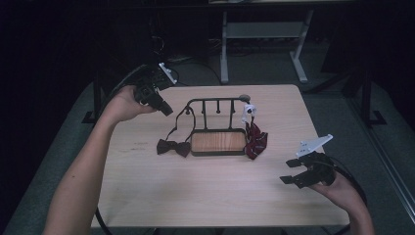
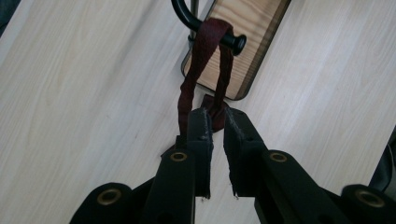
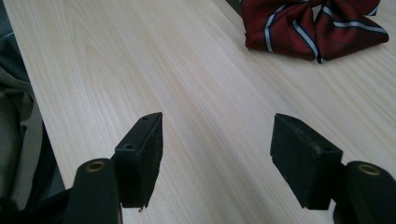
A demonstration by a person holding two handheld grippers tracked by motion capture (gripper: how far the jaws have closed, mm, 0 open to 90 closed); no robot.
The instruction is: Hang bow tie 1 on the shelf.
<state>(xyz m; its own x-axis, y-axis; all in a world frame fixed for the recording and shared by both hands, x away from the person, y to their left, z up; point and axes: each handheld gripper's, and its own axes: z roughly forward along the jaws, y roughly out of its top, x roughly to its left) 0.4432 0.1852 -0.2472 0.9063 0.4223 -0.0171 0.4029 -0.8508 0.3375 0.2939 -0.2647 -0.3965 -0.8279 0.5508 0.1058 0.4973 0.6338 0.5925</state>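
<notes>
A black hook rack [image 1: 215, 105] rises from a wooden-floored base [image 1: 218, 142] at mid-table. A dark maroon bow tie [image 1: 173, 147] lies left of the base, and its strap [image 2: 205, 51] loops over the rack's end peg [image 2: 233, 41]. My left gripper [image 1: 166, 110] hovers by the rack's left end. In the left gripper view its jaws [image 2: 215, 114] stand a narrow gap apart, open, with the strap running down just behind the left tip. A red striped bow tie [image 1: 255, 142] [image 3: 313, 28] leans on the base's right side. My right gripper [image 1: 286, 171] [image 3: 217, 123] is open and empty near the table's right edge.
A small white piece [image 1: 248, 111] hangs at the rack's right end. Bare light wood tabletop [image 1: 205, 191] spreads in front of the base. Beyond the table's far edge stands a white desk frame [image 1: 264, 34] on a dark floor.
</notes>
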